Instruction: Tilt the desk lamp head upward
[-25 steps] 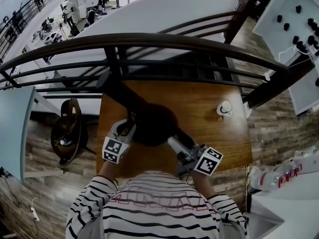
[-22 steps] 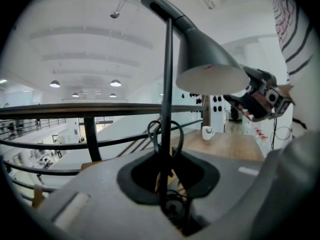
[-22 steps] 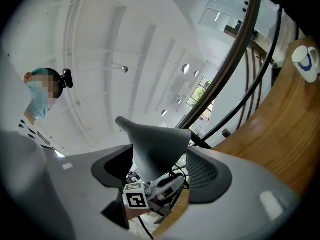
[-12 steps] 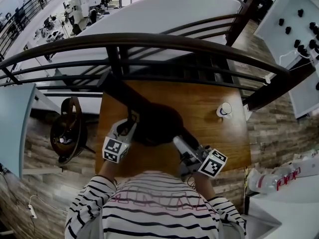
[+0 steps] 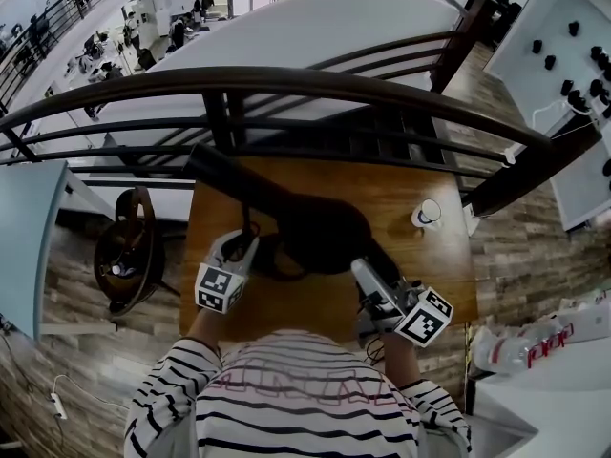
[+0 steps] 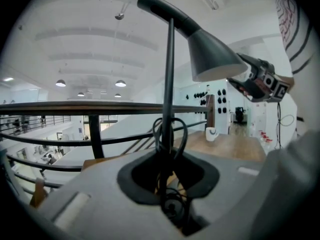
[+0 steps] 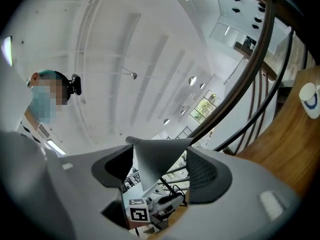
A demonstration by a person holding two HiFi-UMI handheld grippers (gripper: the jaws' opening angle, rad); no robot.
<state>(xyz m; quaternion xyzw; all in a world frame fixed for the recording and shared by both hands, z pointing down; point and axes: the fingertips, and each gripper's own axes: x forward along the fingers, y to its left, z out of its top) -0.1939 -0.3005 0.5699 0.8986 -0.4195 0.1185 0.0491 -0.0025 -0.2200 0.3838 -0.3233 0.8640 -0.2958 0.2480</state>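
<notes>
Well, grey conical lamp head (image 6: pixel 214 59)

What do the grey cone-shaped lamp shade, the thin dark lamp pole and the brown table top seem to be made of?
The grey cone-shaped lamp shade looks like painted metal with a matt finish: smooth, even, without shine. The thin dark lamp pole is probably metal too, dark and matt: straight and very slim. The brown table top looks like wood or wood veneer, slightly glossy, with faint grain.

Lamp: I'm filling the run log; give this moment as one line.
left gripper: shut on stem | right gripper: shut on shade | shade: facing down
</notes>
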